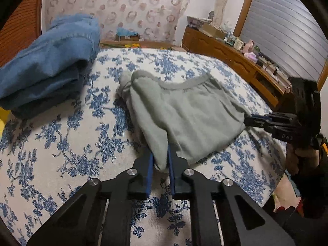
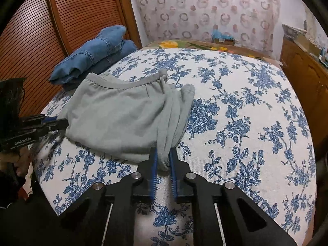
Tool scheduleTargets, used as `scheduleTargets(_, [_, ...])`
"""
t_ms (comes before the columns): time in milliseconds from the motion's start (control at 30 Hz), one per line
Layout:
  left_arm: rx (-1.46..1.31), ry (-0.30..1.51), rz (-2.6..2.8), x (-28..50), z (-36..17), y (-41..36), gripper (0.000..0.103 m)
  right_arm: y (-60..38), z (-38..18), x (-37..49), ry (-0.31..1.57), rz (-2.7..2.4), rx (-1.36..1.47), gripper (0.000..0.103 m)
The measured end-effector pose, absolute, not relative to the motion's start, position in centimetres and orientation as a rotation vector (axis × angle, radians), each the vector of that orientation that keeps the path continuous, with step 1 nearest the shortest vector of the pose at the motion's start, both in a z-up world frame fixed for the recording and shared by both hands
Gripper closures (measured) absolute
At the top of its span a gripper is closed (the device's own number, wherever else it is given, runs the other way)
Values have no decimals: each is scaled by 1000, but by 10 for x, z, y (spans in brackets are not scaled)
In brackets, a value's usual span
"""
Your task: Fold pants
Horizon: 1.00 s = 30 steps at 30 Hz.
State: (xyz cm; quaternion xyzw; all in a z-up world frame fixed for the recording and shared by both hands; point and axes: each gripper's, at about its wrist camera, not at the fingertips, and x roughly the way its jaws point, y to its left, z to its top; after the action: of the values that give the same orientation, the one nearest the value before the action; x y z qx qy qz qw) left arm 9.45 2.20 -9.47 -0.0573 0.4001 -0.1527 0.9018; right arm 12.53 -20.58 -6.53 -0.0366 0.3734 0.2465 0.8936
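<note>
A bed (image 1: 61, 143) (image 2: 246, 123) covered in a blue-flowered white spread fills both views. A stack of folded blue jeans (image 1: 47, 65) (image 2: 92, 55) lies at its far side by a slatted wooden door (image 2: 41, 30). Near the middle lie the grey pants (image 1: 184, 112) (image 2: 123, 119), folded over with the waistband on top. The left hand-held gripper (image 1: 160, 160) (image 2: 61, 123) is clamped on one bunched corner of the pants; the right hand-held gripper (image 2: 164, 160) (image 1: 249, 121) is clamped on another corner of the same fold.
</note>
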Motion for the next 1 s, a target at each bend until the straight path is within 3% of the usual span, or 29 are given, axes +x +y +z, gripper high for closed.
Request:
scheduleTargets(267, [-131, 797, -318, 75, -79, 32, 91, -216, -50, 91, 702, 541, -73, 95])
scheduleTargets(1000, [-53, 792, -312, 34, -60, 10, 91, -235, -41, 41, 718, 552, -65, 95])
